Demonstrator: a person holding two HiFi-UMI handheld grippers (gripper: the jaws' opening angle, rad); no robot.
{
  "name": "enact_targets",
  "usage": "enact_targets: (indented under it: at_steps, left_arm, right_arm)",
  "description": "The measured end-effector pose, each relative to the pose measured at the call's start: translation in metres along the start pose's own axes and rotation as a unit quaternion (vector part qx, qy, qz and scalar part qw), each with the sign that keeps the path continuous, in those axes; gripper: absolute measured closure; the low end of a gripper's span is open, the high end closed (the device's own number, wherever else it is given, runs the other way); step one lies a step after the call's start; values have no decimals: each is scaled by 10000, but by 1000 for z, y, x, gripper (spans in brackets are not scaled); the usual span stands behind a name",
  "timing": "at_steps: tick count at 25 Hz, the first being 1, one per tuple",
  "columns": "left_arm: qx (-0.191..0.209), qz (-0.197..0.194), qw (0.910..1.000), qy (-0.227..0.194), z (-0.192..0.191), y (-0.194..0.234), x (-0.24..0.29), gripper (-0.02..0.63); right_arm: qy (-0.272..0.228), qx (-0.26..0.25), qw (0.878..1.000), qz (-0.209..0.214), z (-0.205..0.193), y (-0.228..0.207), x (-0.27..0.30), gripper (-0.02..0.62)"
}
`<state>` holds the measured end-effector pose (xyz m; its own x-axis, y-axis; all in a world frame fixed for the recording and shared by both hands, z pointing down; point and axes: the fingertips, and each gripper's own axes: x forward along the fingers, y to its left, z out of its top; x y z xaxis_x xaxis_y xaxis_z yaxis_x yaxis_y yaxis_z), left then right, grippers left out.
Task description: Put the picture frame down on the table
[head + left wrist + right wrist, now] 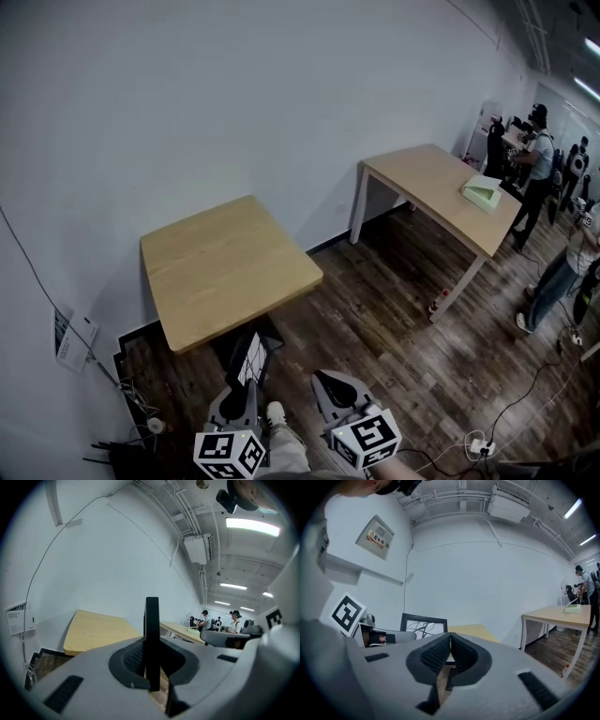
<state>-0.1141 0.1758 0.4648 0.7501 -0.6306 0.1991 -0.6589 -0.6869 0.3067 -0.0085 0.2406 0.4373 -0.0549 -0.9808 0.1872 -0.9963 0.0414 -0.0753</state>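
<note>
Left tongs (151,644) clamped on picture frame (152,613) edge; right tongs (450,641) together, beside it.

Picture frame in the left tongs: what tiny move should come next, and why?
Probably carry it forward over the near wooden table before lowering. The left tongs are shut on the picture frame by its edge, and in the head view the frame hangs short of the table's near edge, above the floor.
</note>
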Motion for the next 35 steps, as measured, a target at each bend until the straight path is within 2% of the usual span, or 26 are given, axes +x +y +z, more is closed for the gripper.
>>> enact_targets:
  at_steps: [8,10,14,18,21,35]
  left_arm:
    - [-53,-55,10000,16,15,22,67,574]
    - [-50,-40,10000,10,24,33,85,574]
    - [-76,62,9999,40,55,52,114,574]
    - [-84,85,9999,23,72,73,145,574]
    - [-81,66,9999,34,81,87,167,574]
    - [-83,120,9999,88,102,146,236,574]
  right_arm:
    - [3,36,10000,69,18,-30,63,595]
    - [63,-12,9999,105,27,-33,85,595]
    - [-146,-30,9996,223,45,-41,129,595]
    - [-52,-51,9998,173,63,-52,163,595]
    - [-271,-97,9994,187,70,-60,190,595]
    - [-255,-63,9994,245,79,-77,286,595]
